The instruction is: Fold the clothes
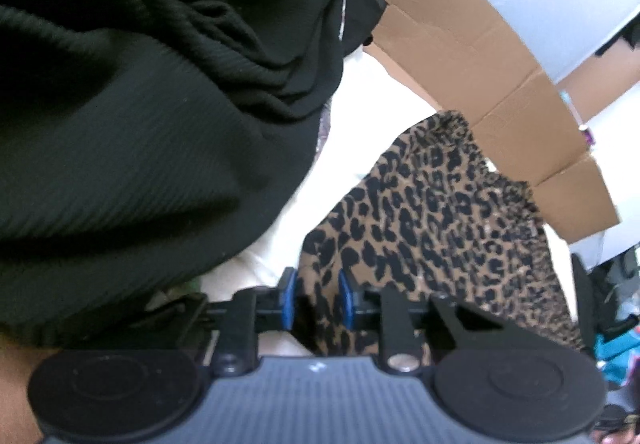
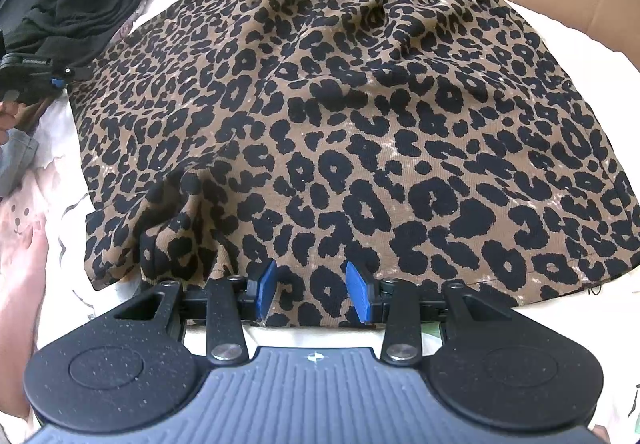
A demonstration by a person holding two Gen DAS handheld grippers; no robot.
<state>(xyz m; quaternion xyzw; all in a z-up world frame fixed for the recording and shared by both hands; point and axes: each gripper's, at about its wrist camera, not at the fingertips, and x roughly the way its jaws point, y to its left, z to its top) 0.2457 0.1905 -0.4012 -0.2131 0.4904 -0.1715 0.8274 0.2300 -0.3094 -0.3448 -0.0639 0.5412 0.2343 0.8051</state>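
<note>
A leopard-print skirt (image 2: pixel 352 115) lies spread flat on a pale bedsheet (image 2: pixel 56 252), filling most of the right wrist view, its gathered waistband along the top of the frame and its hem along the bottom. The right gripper (image 2: pixel 314 294) sits at the bottom centre of that view, right at the hem, with its blue pads (image 2: pixel 266 286) set well apart and the hem edge lying between them, not pinched. Just left of it the hem is rumpled into a small raised fold. In the left wrist view the skirt (image 1: pixel 436 228) runs from the bottom centre up toward the right, and the left gripper (image 1: pixel 316 296) has a strip of the leopard cloth between its blue pads (image 1: pixel 287 294), which stand fairly close; whether they actually clamp the cloth I cannot tell. A dark ribbed garment (image 1: pixel 140 115) fills the upper left of that view, close to the camera. Brown cardboard (image 1: pixel 480 83) stands behind the skirt in the upper right. A pile of dark clothes (image 2: pixel 80 3) lies at the upper left of the right wrist view.
</note>
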